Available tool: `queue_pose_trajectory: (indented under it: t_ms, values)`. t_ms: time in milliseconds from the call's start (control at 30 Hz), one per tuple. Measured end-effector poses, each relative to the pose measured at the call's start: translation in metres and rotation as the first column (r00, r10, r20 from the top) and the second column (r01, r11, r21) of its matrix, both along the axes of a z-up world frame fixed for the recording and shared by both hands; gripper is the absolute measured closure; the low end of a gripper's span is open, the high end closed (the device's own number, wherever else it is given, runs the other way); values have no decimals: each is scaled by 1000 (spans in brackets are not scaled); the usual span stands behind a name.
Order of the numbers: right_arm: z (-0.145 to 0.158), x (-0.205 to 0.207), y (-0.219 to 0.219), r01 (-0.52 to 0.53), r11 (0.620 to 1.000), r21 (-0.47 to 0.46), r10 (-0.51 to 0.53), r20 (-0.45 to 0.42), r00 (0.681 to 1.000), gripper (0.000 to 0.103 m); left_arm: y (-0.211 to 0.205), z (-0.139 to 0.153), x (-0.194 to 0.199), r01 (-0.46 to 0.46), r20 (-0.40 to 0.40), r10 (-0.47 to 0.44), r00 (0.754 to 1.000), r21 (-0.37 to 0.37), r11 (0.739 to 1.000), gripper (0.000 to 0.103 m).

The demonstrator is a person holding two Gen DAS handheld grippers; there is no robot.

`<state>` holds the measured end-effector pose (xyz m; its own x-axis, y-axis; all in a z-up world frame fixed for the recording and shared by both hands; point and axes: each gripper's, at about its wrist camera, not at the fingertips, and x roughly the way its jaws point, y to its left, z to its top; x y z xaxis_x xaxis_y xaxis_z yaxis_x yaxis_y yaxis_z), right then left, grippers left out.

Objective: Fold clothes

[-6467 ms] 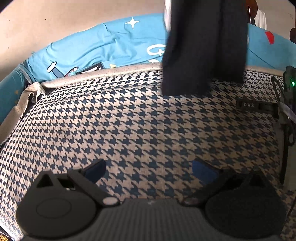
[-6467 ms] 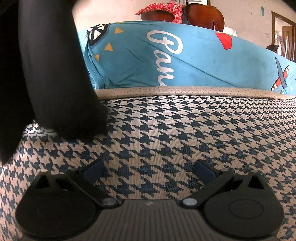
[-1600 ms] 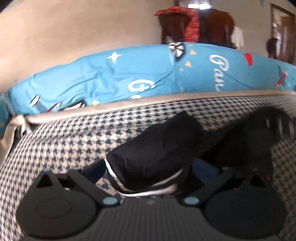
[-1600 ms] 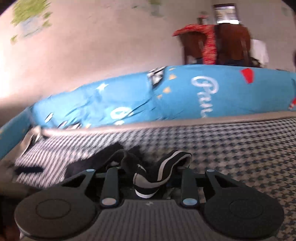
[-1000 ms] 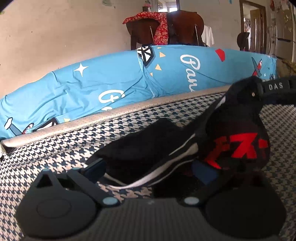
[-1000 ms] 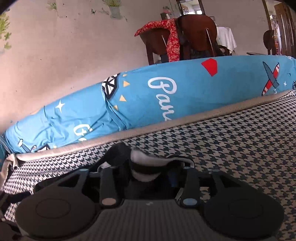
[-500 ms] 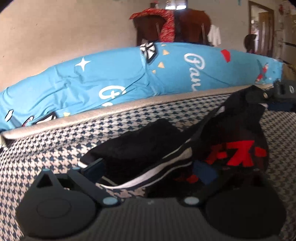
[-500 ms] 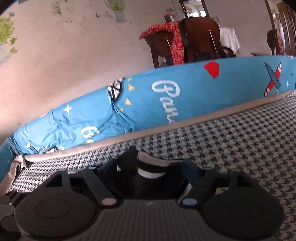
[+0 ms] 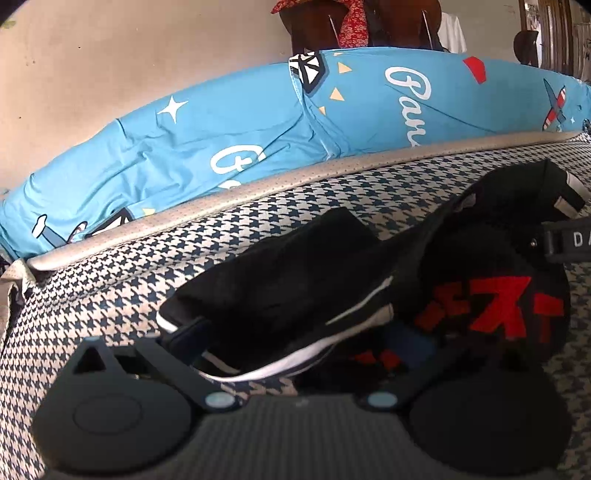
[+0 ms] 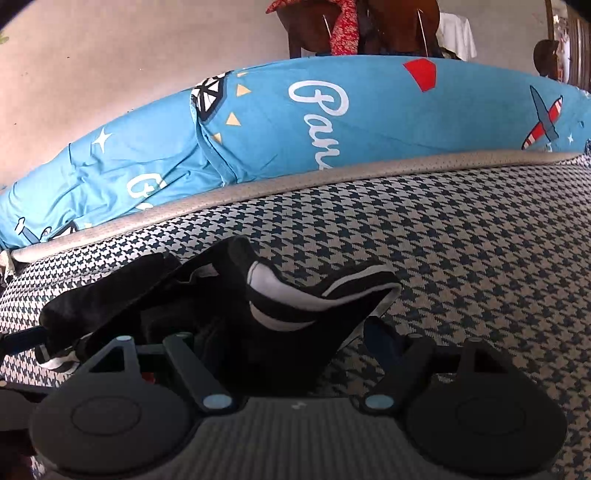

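Note:
A black garment (image 9: 295, 266) with white stripes and a red print (image 9: 498, 306) lies bunched on the houndstooth cushion (image 9: 110, 280). My left gripper (image 9: 297, 336) is open and low over the cushion. The garment's striped edge lies between its wide-set fingers without being pinched. My right gripper (image 10: 277, 339) is open too, and the garment's black-and-white band (image 10: 306, 299) stands loosely between its fingers. Part of the right gripper (image 9: 569, 240) shows at the right edge of the left wrist view, against the garment's far end.
A long blue printed bolster (image 9: 221, 140) runs along the back, behind the cushion's grey piped edge (image 9: 258, 188). Behind it are a beige wall and a wooden chair with a red cloth (image 9: 351, 22). Bare houndstooth cushion (image 10: 480, 258) extends to the right.
The right jaws were shut on the striped band and have spread apart, releasing it. Both grippers sank toward the cushion, and the garment settled lower on it.

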<state>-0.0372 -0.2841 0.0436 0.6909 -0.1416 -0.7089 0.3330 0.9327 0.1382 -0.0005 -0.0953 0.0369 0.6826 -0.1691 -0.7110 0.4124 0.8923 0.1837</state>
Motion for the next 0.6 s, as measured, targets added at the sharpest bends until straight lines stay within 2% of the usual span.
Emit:
queue_pose_trajectory:
  t_ms: [300, 467, 600]
  values:
    - [2, 0, 1, 10, 1000, -7, -10, 3, 1000, 25, -4, 0, 1, -44, -17, 44, 999, 4, 999, 0]
    - [3, 0, 0, 17, 1000, -8, -17, 4, 1000, 25, -8, 0, -3, -22, 9, 21, 1000, 28, 999, 0]
    - [3, 0, 0, 21, 1000, -11, -21, 6, 1000, 25, -6, 2, -3, -20, 4, 20, 1000, 11, 1000, 0]
